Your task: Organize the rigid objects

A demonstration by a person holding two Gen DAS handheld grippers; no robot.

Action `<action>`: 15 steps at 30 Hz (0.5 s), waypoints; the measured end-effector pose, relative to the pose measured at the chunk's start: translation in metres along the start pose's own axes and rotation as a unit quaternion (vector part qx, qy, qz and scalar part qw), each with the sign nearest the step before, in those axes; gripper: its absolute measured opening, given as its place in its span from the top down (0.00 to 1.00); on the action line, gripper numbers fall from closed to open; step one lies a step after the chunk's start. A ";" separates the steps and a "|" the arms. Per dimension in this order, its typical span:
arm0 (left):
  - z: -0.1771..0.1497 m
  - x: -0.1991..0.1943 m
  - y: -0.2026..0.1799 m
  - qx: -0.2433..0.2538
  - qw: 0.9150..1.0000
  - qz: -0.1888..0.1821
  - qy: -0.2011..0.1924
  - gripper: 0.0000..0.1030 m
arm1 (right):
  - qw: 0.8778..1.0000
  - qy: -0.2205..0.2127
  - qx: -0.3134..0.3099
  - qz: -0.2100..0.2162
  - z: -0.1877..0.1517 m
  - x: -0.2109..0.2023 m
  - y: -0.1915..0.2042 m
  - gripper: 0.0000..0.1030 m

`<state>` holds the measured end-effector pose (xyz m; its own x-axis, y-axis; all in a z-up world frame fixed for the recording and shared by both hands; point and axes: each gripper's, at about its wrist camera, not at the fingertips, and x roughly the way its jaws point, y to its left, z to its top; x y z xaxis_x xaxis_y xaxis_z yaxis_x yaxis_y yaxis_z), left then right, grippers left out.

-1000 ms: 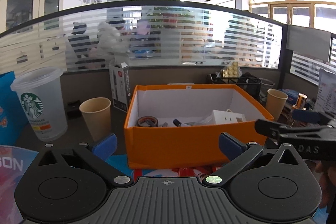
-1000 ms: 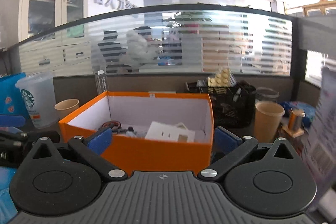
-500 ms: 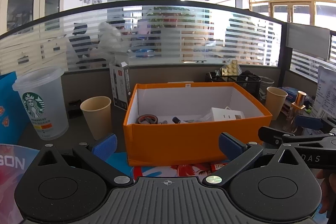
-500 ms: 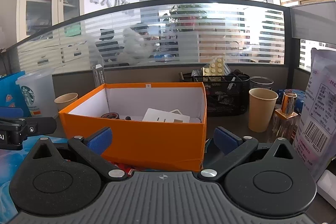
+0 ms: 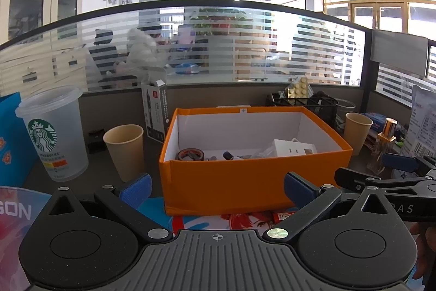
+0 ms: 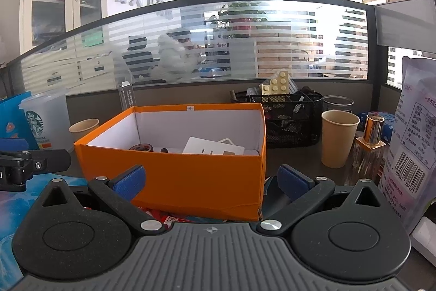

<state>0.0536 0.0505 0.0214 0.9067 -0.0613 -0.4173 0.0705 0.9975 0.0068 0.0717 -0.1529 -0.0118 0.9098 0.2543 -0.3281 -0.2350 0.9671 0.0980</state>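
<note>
An open orange box [image 5: 245, 182] stands in front of both grippers; it also shows in the right wrist view [image 6: 174, 176]. Inside lie a tape roll [image 5: 190, 154], a white power strip [image 5: 294, 147] and small dark items. My left gripper [image 5: 216, 188] is open and empty, just short of the box's near wall. My right gripper [image 6: 211, 180] is open and empty, near the box's right corner. The right gripper also shows at the right of the left wrist view [image 5: 381, 176].
A Starbucks cup [image 5: 53, 135] and a paper cup [image 5: 125, 149] stand left of the box. Right of it are another paper cup [image 6: 339, 138], a gold-capped bottle [image 6: 368, 149], a black mesh organiser [image 6: 288, 119] and a printed bag [image 6: 414, 143].
Both grippers have pulled back from the box and stayed open. The box looks smaller and lower in both views, and more of the desk's right side shows.
</note>
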 end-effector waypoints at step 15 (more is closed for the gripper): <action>-0.001 -0.005 0.002 -0.002 1.000 0.003 -0.009 0.00 | 1.000 0.009 -0.002 0.000 -0.005 0.002 0.003 0.00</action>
<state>0.0494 0.0528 0.0228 0.9148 -0.0560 -0.4000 0.0636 0.9980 0.0058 0.0715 -0.1493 -0.0167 0.9038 0.2536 -0.3447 -0.2357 0.9673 0.0936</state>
